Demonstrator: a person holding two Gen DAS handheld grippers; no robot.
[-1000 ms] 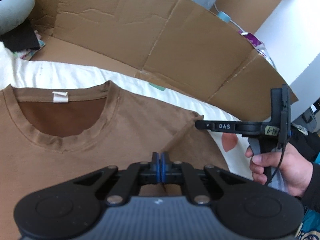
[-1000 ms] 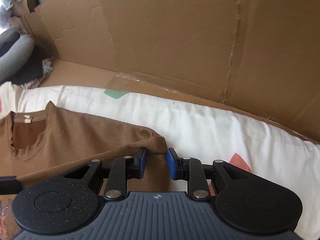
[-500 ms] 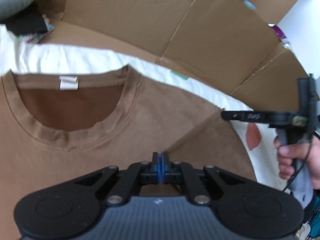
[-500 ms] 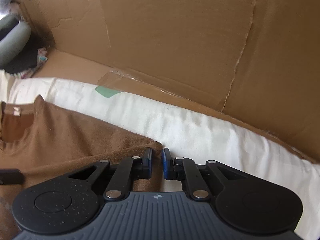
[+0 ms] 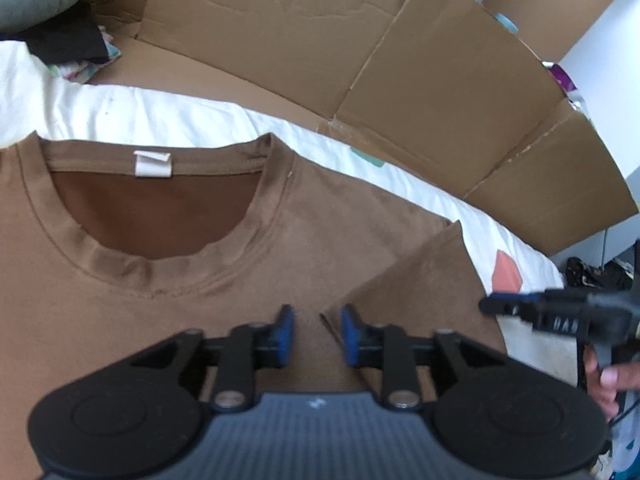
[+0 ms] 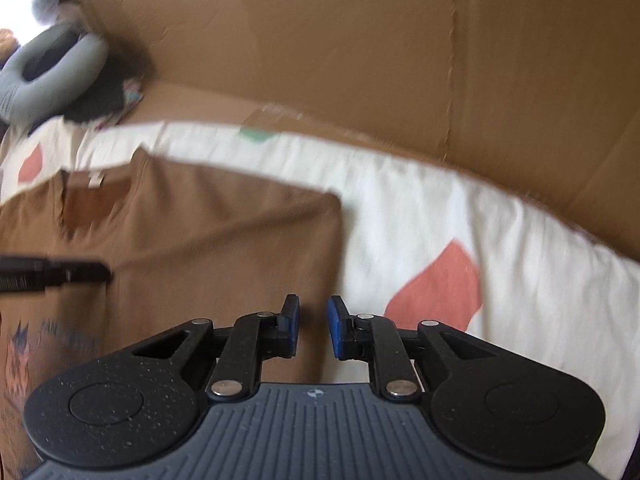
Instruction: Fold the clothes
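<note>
My L gripper (image 5: pixel 316 334) has just let its jaws open, nothing between the pads, w/ the folded sleeve's corner (image 5: pixel 416 300) right ahead, low centre-right of frame. R gripper (image 6: pixel 313 328) (jaws just eased apart, empty) sits over the brown tee's (image 6: pixel 208 240) right edge; the shirt runs off to frame left. Beyond lie white sheet (image 6: pixel 400 200) and cardboard (image 6: pixel 360 60), so I'd say L is nearer the next fold.

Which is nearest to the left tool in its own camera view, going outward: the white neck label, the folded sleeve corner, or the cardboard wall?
1. Folded sleeve corner, just right of the left tool.
2. White neck label, up and left, inside the collar.
3. Cardboard wall, behind the bed.
</note>
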